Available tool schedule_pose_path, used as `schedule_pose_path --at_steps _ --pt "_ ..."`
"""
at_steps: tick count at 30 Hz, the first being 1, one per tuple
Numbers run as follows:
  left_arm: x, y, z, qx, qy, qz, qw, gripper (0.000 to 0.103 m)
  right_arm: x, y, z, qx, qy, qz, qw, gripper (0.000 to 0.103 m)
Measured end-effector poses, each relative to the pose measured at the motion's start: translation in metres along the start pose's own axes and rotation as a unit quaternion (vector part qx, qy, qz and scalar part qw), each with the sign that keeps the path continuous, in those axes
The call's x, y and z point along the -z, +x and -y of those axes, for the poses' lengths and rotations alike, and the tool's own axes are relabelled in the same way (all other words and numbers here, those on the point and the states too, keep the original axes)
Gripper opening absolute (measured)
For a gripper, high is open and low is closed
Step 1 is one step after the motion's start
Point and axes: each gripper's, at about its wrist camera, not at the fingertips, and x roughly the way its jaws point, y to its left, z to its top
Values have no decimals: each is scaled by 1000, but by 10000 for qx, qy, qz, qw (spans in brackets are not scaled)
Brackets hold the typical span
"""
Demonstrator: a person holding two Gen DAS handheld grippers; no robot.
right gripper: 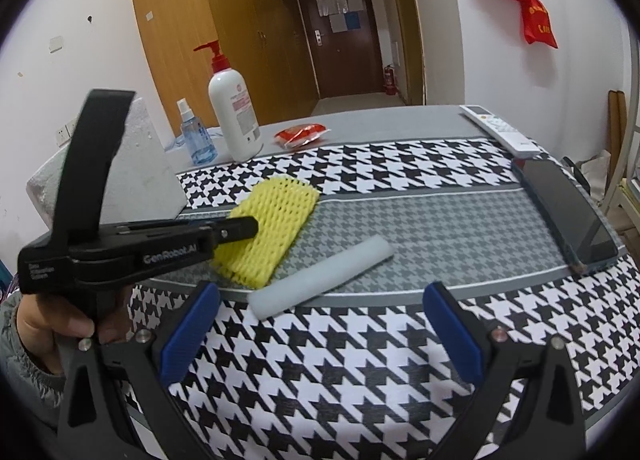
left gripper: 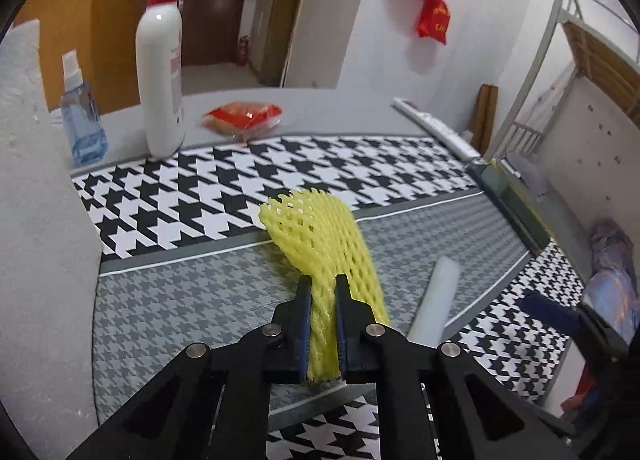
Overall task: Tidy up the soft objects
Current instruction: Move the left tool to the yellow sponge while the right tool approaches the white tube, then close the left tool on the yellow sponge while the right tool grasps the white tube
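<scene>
My left gripper [left gripper: 323,284] is shut on a yellow foam net sleeve [left gripper: 316,228], holding its near end just above the houndstooth tablecloth [left gripper: 180,200]. In the right wrist view the sleeve [right gripper: 272,228] lies left of centre with the left gripper [right gripper: 244,226] clamped on its left side. A white foam tube [right gripper: 322,278] lies on the cloth just right of the sleeve; it also shows in the left wrist view [left gripper: 434,298]. My right gripper [right gripper: 320,324] is open and empty, near the table's front edge, below the tube.
A white foam block [right gripper: 136,172] stands at the left. A white pump bottle [right gripper: 236,112], a blue spray bottle [right gripper: 196,136] and a red packet [right gripper: 300,134] stand at the back. A remote [right gripper: 500,130] and a dark phone [right gripper: 568,212] lie along the right edge.
</scene>
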Motion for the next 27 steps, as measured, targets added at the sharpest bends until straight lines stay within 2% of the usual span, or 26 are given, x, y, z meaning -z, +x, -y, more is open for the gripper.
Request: schedule_pose_path --at_steps 4,11,15,21,27 --pt "4 -12 3 44 53 174 9998 11 2 3 -7 59 22 -88 9999 103" --pt "5 -38 -4 19 135 708 9974 11 5 7 -16 279 111 -130 9995 103" --pt "4 -35 -12 -40 83 690 9976 11 4 18 -19 531 131 -275 9981 103" --pt "4 -33 -16 126 -48 621 9980 11 -1 33 -24 883 50 -431 9951 103" --pt "3 -34 -22 -12 -171 672 9976 11 -3 50 -26 1232 -29 -797 9892 103"
